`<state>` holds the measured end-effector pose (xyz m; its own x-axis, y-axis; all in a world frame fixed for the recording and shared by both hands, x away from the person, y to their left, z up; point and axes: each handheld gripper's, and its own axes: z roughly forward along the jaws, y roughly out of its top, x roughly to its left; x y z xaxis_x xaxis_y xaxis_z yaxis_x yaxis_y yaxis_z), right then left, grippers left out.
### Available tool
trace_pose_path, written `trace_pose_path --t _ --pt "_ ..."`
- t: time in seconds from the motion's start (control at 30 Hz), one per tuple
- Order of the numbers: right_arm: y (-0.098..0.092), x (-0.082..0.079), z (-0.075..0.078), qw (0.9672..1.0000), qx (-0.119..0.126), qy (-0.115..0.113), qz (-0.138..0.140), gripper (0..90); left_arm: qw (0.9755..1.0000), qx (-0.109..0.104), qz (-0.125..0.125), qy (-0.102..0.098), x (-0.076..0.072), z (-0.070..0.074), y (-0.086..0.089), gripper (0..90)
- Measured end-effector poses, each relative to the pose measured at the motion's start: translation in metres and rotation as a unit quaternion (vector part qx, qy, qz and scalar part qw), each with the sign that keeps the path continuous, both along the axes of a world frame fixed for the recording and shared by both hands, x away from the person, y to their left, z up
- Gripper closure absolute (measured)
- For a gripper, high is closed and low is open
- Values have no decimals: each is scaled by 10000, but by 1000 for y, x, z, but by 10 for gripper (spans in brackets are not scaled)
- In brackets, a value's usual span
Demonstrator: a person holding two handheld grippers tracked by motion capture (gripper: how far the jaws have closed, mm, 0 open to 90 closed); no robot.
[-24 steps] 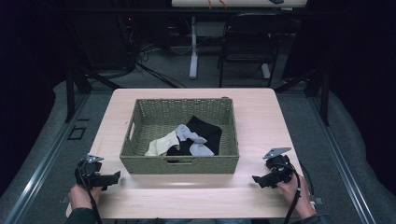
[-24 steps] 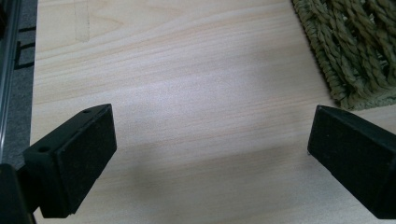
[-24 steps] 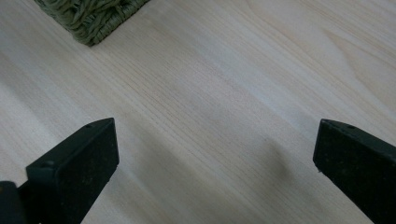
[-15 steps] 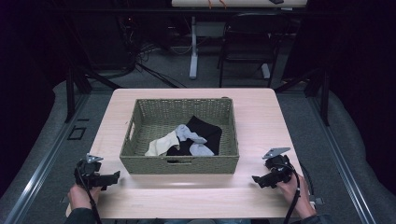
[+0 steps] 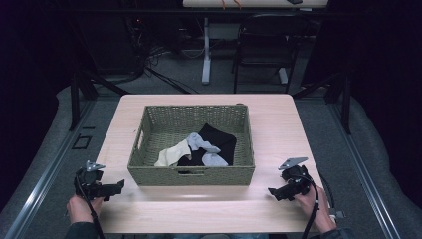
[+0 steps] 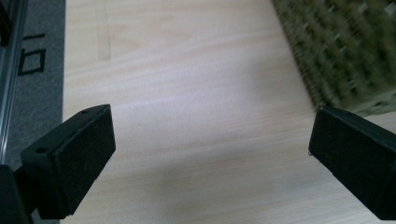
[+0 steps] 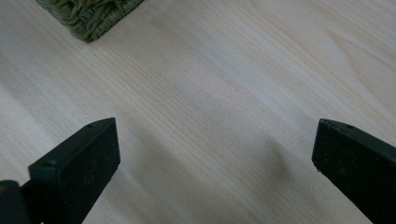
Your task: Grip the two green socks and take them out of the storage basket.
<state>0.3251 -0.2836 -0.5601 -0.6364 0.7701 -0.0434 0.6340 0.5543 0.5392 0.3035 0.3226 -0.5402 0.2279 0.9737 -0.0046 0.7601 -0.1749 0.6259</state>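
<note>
While both grippers rest unmoved since the earlier frames, left gripper [image 5: 117, 185] and right gripper [image 5: 272, 191] jaws released, empty, the socks [image 5: 201, 149] lie untouched in the basket [image 5: 191, 175].

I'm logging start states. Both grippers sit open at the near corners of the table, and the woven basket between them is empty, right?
Not quite: the woven basket is not empty. The high view shows clothing in it: a black piece, a cream piece and light grey pieces. The rest holds: the left gripper and right gripper sit open at the near corners.
</note>
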Motion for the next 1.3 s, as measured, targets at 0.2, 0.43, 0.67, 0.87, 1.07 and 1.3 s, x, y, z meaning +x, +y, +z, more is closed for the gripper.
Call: trace_pose_path --t 0.2,0.43,0.67,0.87,1.07,1.3 --pt "0 0 -1 10000 13 15 -52 3 9995 -229 -187 -91 -4 24 -4 2" --pt "-2 -1 -2 10000 23 26 -93 5 9991 -313 -264 -88 -6 40 -5 2" --pt "-2 -1 -2 10000 -52 17 -78 7 9983 -387 -408 -172 -7 54 -9 2" --pt "-2 -1 -2 9999 -51 2 -88 8 9973 -397 -594 -154 1 72 -15 2" --pt "-2 0 -2 9999 -59 25 -89 8 9963 -428 -721 -176 9 84 -18 1" --pt "-2 -1 -2 9999 3 45 -118 10 9939 -404 -1004 -221 22 100 -33 1"
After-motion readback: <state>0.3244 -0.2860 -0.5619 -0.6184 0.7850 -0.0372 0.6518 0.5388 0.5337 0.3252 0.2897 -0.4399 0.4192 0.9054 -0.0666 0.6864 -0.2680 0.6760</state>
